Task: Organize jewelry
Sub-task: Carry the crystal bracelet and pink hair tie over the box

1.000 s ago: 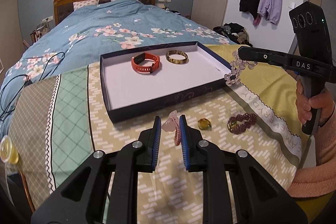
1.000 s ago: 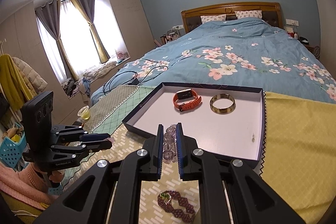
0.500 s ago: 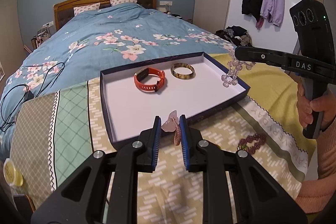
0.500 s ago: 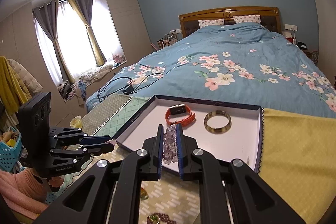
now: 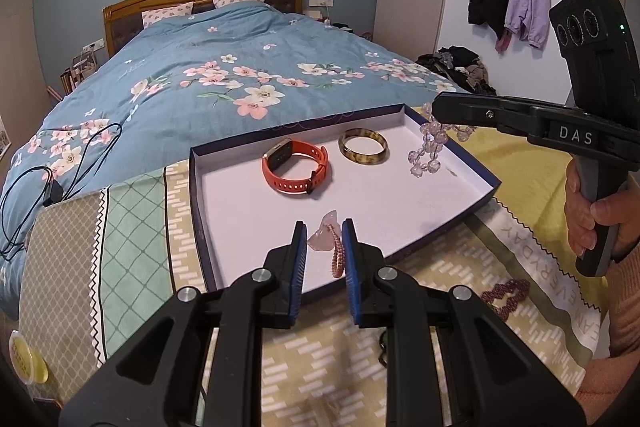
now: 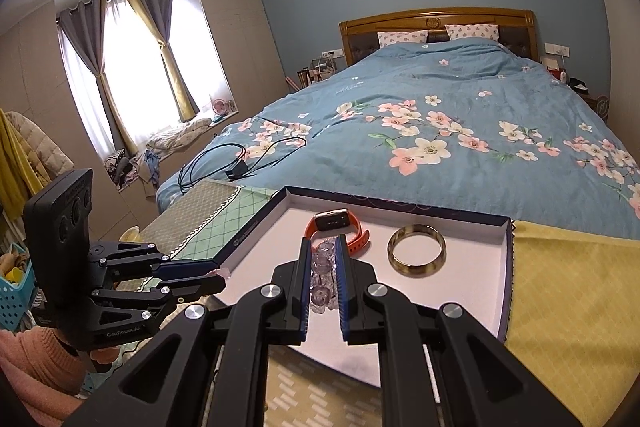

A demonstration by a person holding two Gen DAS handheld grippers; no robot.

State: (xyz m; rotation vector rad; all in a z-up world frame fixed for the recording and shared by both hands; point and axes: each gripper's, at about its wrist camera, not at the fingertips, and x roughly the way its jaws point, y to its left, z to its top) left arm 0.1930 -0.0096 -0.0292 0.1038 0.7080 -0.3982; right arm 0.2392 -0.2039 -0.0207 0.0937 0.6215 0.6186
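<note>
Your left gripper (image 5: 323,231) pinches a pink braided bracelet (image 5: 337,255) over the near edge of the shallow box (image 5: 456,155), your right gripper (image 6: 324,254) pinches a clear bead bracelet (image 5: 427,155) above its floor, and beyond lie an orange watch (image 5: 295,169) and a bangle (image 5: 363,146).

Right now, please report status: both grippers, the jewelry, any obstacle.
Left gripper shut on pink bracelet. Right gripper shut on clear bead bracelet. Both over tray; nothing blocking.
</note>
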